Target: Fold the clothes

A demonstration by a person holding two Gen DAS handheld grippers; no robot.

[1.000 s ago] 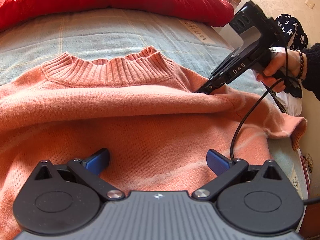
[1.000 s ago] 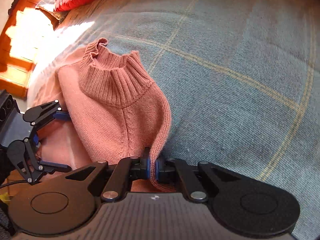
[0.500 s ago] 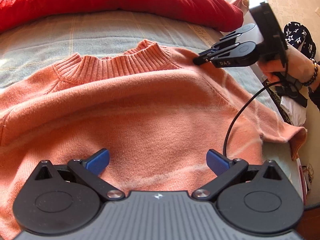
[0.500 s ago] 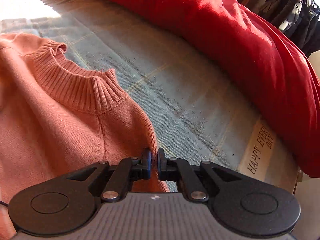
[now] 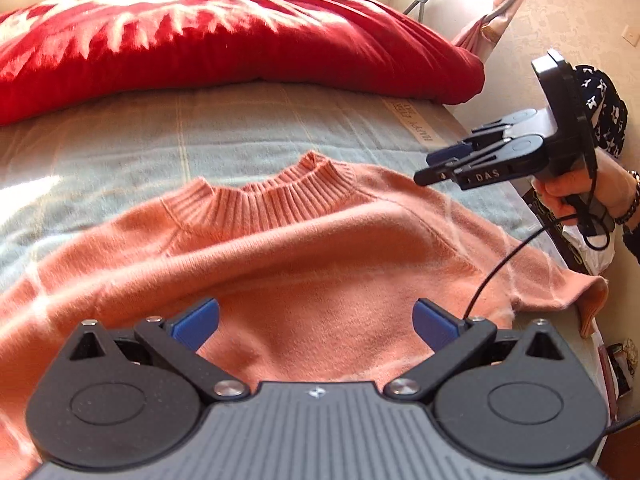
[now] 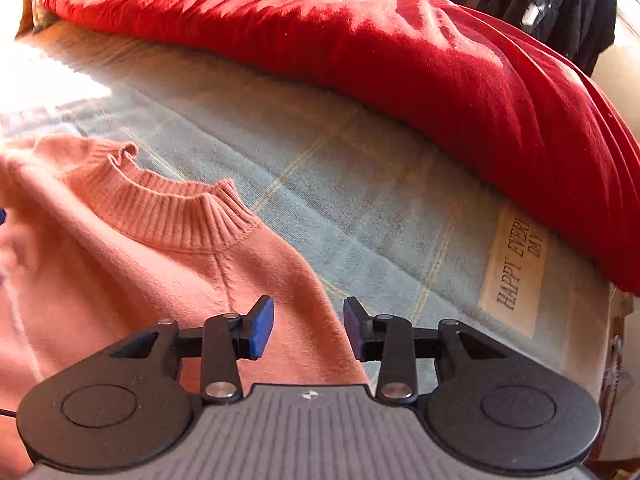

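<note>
The sweater (image 5: 304,264) is soft ribbed knit, fuzzy and matt. Beyond the tools, the bed (image 6: 360,184) wears coarse woven cloth; the red blanket (image 5: 224,40) looks plush, faintly sheeny.

One pink sweater (image 5: 304,264), one red quilt (image 5: 224,36), two claws (image 5: 316,322) (image 6: 308,328)

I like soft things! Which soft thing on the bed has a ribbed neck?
The pink sweater, lying spread flat on the bed. The red blanket bunched behind it has no neck at all.

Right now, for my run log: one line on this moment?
sweater: spread on bed | left gripper: open, empty | right gripper: opening, empty
</note>
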